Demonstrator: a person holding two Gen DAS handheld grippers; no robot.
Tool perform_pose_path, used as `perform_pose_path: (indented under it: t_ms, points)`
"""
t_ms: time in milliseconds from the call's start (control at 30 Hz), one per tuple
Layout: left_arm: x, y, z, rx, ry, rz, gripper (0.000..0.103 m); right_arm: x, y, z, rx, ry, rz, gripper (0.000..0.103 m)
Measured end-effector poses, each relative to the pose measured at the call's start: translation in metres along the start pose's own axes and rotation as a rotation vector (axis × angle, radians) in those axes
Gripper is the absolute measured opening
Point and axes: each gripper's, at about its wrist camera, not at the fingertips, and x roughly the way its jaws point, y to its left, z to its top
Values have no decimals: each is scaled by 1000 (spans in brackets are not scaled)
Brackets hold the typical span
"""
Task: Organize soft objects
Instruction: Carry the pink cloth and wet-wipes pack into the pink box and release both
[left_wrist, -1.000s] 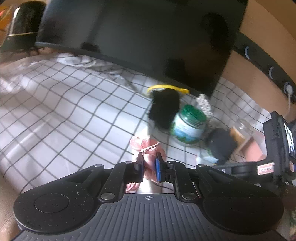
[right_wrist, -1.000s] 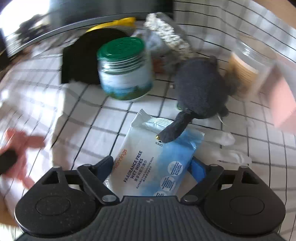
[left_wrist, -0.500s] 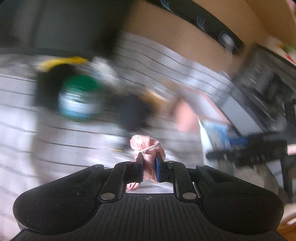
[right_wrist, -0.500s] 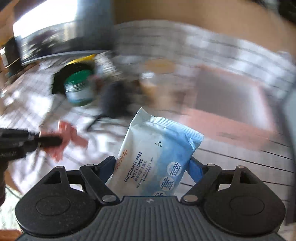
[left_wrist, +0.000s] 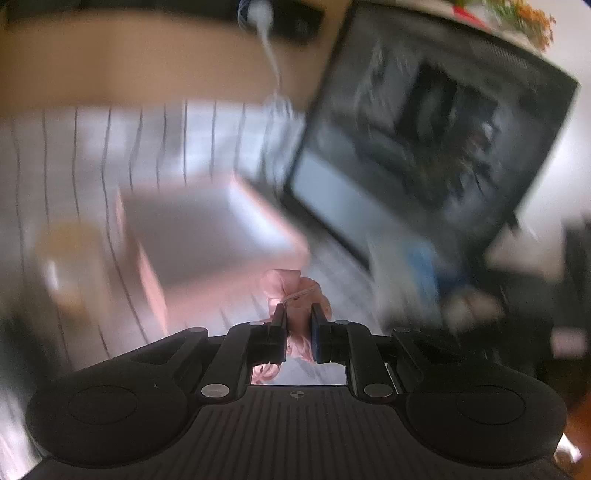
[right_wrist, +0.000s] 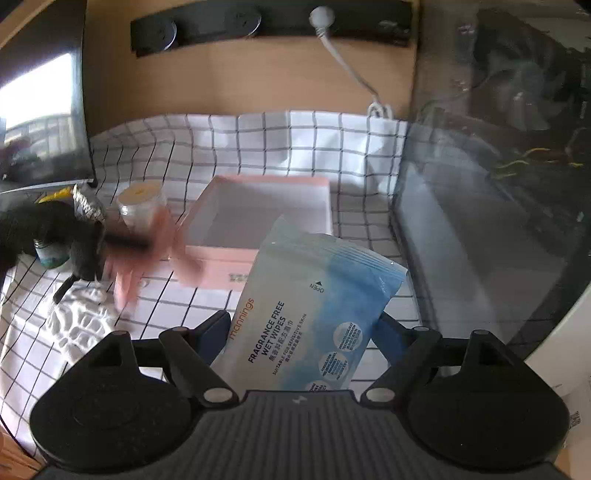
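My left gripper (left_wrist: 297, 325) is shut on a pink fabric scrunchie (left_wrist: 291, 291) and holds it in the air in front of the blurred pink box (left_wrist: 207, 229). In the right wrist view the left gripper and scrunchie (right_wrist: 147, 251) show as a pink blur left of the open pink box (right_wrist: 258, 206). My right gripper (right_wrist: 299, 332) is shut on a blue and white pack of wet wipes (right_wrist: 314, 317), held above the checked cloth in front of the box. A black plush toy (right_wrist: 85, 251) lies at the left.
A clear jar with a tan lid (right_wrist: 142, 203), a green-lidded jar (right_wrist: 51, 254) and a foil packet (right_wrist: 86, 203) stand left of the box. A dark glass-sided case (right_wrist: 498, 184) fills the right. A monitor (right_wrist: 40, 118) stands at back left. A white cable (right_wrist: 347, 70) hangs from the wall.
Both grippers have swung right from the jars and plush toy toward the pink box, each still holding its object. The wipes pack is lifted off the cloth.
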Motion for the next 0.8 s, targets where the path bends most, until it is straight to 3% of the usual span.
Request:
perform_pose_path:
  t_ms: [100,200,267,333,400,433,467,533,633,800]
  points:
    - [8,2,43,6,-91,65,17,0,-11,-2,18,-16,8,83]
    - [29,10,79,-21,-126,105,20,4,-12,-5,14,-19,22,83]
    - [48,22,96,-65,-140,85,24,7,-12,-7,6,-17,26,83]
    - [70,47,100,-166,-158,13,27,8,-12,-9,1,-11,28,83]
    - [101,65,96,-225,-92,125,27,11,-11,-11,-9,-3,31,83]
    - [122,67,91,-188,-12,264,26,12,-10,-11,-15,-1,34,83]
    - [134,66,85,-133,27,345,26,13,-10,-12,-20,1,35,83]
    - [151,62,71,-13,62,438,26,16,-10,-12,-29,6,39,83]
    - [141,65,65,-35,11,432,26,21,-12,-9,-24,19,43,83]
    - [85,65,60,-139,-84,337,26,30,-10,21,-57,-2,76,83]
